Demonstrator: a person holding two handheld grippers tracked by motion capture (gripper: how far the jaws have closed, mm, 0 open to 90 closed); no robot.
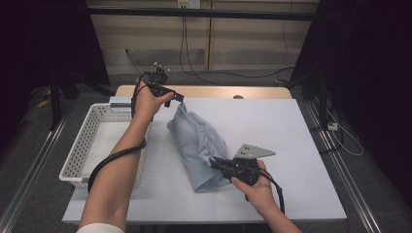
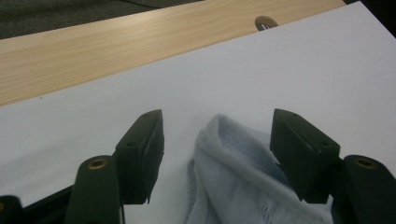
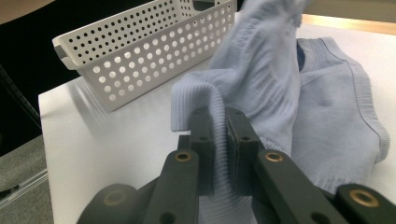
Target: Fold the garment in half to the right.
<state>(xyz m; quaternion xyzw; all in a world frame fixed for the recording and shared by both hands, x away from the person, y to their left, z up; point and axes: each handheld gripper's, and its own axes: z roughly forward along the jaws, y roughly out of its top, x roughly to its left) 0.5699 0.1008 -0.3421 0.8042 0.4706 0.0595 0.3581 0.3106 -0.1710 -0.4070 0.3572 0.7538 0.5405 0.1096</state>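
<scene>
A pale blue ribbed knit sweater (image 1: 201, 145) lies half-folded on the white table (image 1: 291, 145), one end raised. The right gripper (image 3: 219, 140) has its fingers (image 3: 201, 140) clamped tight on a ribbed hem edge, the cloth pinched between them and rising beyond their tips. The left gripper (image 2: 217, 140) stands over the far raised end; its fingers (image 2: 144, 144) are spread apart, with a peak of fabric between them, close to the one on the right of that view, but not pressed. A white perforated plastic basket (image 1: 92, 141) sits beyond the left fingers' outer side. To finish this fold neatly, it seems wise to let the far end settle fully free of the left fingers before lifting them away, while the right fingers keep the hem taut.
</scene>
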